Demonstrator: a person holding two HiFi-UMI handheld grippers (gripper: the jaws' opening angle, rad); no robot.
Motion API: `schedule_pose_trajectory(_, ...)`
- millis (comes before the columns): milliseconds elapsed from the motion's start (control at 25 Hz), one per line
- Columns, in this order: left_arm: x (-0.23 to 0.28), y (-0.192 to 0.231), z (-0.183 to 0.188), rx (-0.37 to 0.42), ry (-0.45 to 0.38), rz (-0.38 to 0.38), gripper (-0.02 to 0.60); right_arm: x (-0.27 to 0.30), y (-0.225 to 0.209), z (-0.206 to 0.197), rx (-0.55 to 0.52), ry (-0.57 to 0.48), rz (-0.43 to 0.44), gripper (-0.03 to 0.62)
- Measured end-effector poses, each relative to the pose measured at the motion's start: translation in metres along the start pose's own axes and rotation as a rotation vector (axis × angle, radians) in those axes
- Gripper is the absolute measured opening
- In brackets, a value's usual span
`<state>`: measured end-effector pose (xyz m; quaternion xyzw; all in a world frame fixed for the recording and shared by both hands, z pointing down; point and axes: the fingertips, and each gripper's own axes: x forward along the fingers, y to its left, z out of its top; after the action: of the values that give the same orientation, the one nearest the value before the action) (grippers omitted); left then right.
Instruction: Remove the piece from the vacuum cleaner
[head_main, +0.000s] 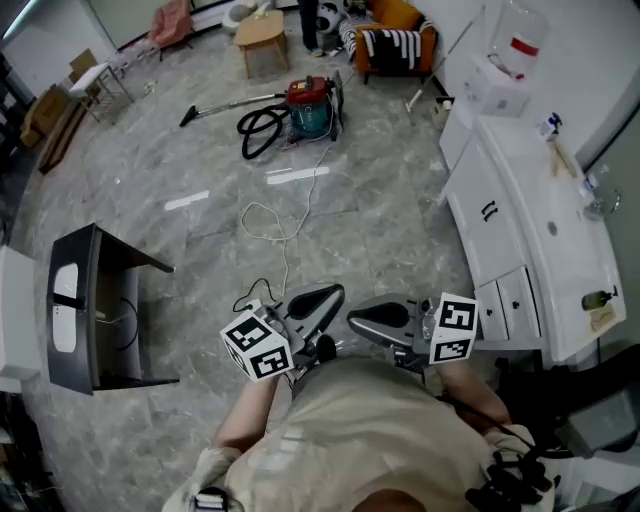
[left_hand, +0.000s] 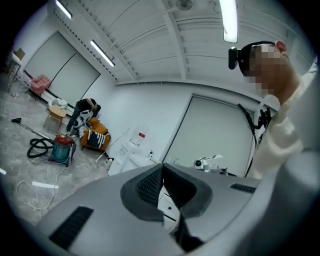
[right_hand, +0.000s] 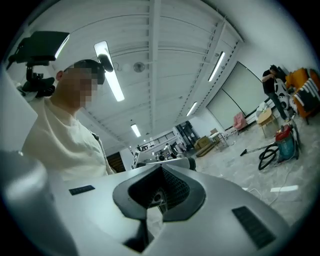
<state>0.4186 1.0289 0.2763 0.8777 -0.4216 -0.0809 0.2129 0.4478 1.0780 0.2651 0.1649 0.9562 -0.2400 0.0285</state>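
Note:
The vacuum cleaner (head_main: 312, 108), with a red lid and teal body, stands far off on the floor. Its black hose (head_main: 262, 128) is coiled beside it and its wand (head_main: 225, 105) stretches left. It also shows small in the left gripper view (left_hand: 62, 147) and the right gripper view (right_hand: 286, 141). Both grippers are held close to the person's chest, far from the vacuum cleaner. My left gripper (head_main: 336, 293) is shut with nothing in it; its pads meet at the tip (left_hand: 162, 168). My right gripper (head_main: 356, 319) is shut and empty as well (right_hand: 161, 168).
A white cable (head_main: 280, 225) snakes across the marble floor toward me. A dark side table (head_main: 100, 300) stands at the left, a white counter with a sink (head_main: 540, 200) at the right. An orange chair (head_main: 395, 40), a small wooden table (head_main: 262, 35) and a person (head_main: 308, 20) are behind the vacuum cleaner.

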Motion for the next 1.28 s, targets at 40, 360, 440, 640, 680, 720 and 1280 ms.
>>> schedule_pose_trajectory(40,-0.004,0.01,0.004,0.01,0.006,-0.003,0.003,0.013,-0.009,-0.001,-0.021,0.025,-0.024,0.002)
schedule_pose_trajectory(360,-0.043,0.068,0.031,-0.011,0.028,-0.074,0.003,0.108,-0.042,-0.011,-0.027,0.19,-0.006,0.002)
schedule_pose_trajectory(440,-0.048,0.076,0.029,-0.03,0.038,-0.099,0.003,0.124,-0.038,-0.02,0.0,0.259,0.064,0.002)
schedule_pose_trajectory(640,-0.058,0.076,0.025,-0.038,0.083,-0.22,0.003,0.154,-0.04,-0.05,0.004,0.462,0.17,0.002)
schedule_pose_trajectory(680,-0.06,0.074,0.025,-0.037,0.087,-0.238,0.003,0.158,-0.042,-0.054,0.022,0.483,0.193,0.002)
schedule_pose_trajectory(720,-0.06,0.073,0.024,-0.034,0.09,-0.242,0.003,0.161,-0.043,-0.056,0.042,0.499,0.221,0.002)
schedule_pose_trajectory(1280,0.016,0.14,0.037,-0.104,0.129,-0.148,0.003,0.13,-0.092,-0.031,0.248,0.587,0.628,0.002)
